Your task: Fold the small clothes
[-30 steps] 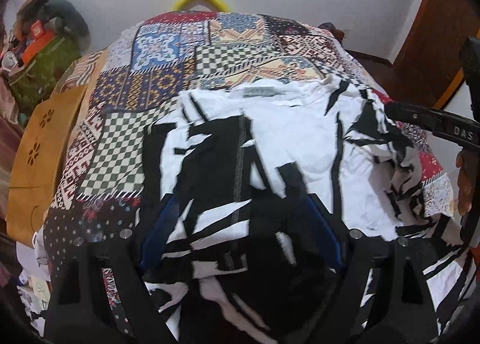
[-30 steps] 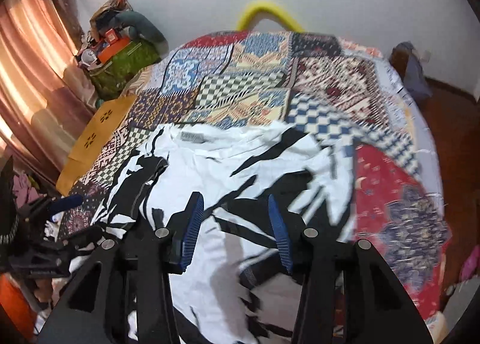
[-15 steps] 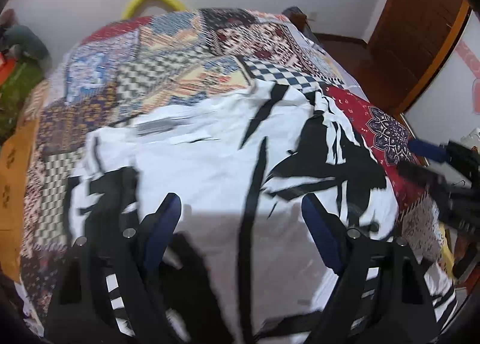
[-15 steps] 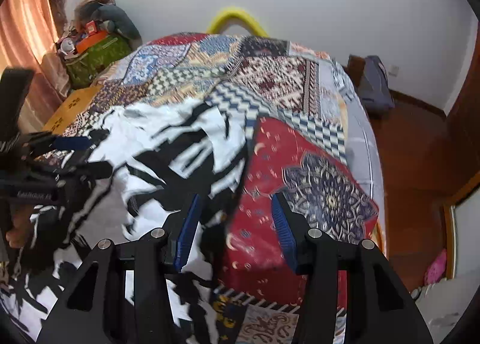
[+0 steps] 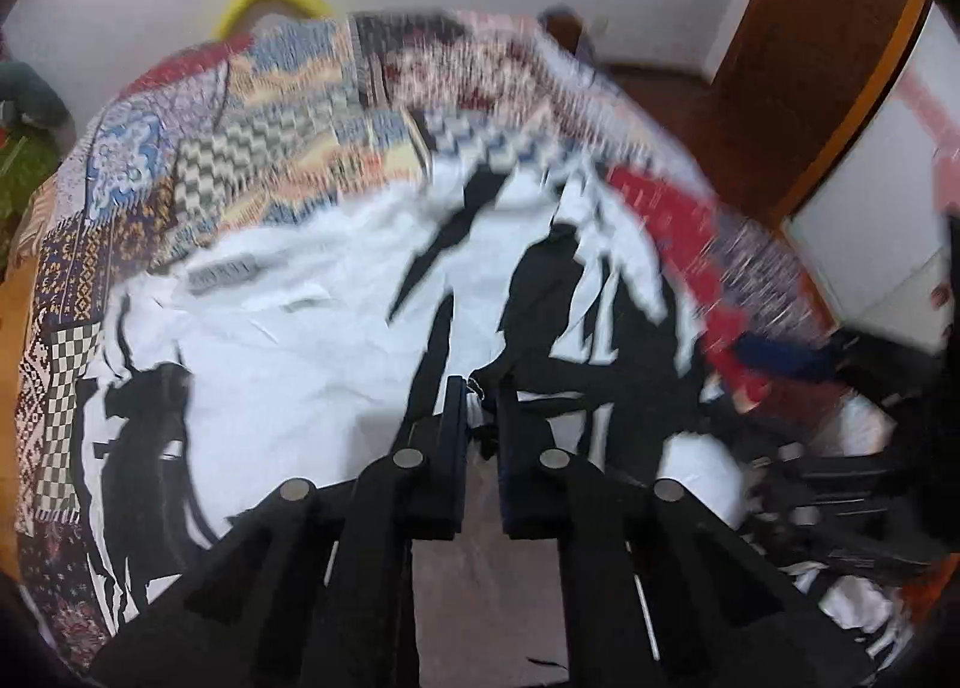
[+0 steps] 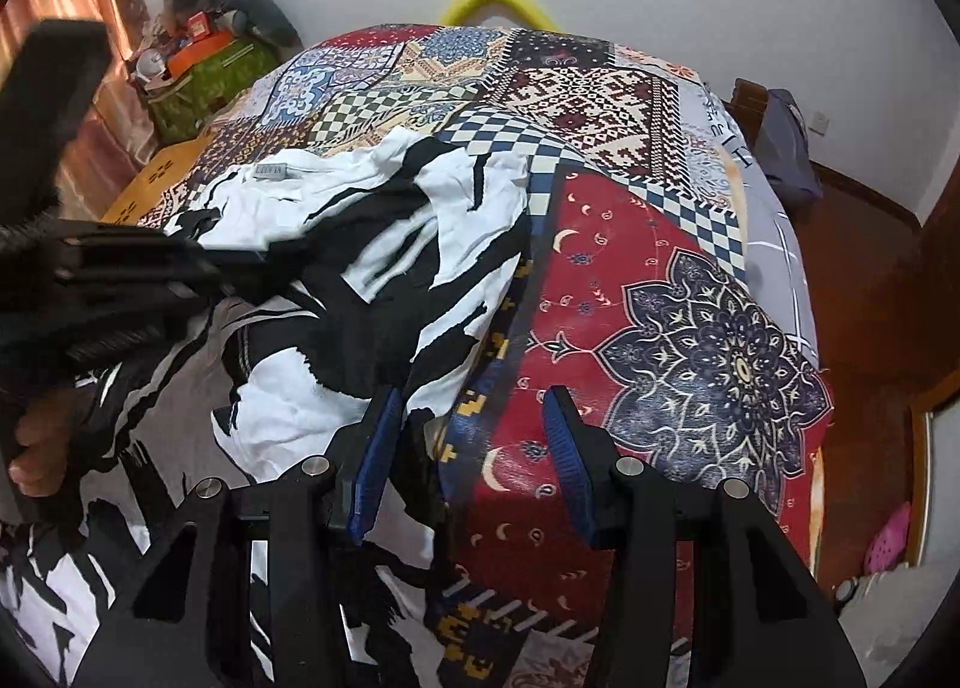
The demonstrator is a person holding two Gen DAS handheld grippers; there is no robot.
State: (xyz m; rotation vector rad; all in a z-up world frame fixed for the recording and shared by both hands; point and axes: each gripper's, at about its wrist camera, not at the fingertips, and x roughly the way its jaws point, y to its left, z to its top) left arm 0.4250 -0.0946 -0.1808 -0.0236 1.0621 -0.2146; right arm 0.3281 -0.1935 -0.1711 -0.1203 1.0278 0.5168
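Garment [image 5: 288,352] blurred, edge within closing left claw [image 5: 480,406]

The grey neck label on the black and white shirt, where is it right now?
In the right wrist view the neck label sits at the shirt's far left edge, against the patchwork bedspread, just beyond the left gripper.

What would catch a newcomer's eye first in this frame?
The black-and-white patterned garment lies rumpled across the near left part of the bed, loud against the patchwork bedspread. The left gripper is closing on a fold of it near the middle, while the right gripper hangs open over its right edge, beside the red quilt panel.
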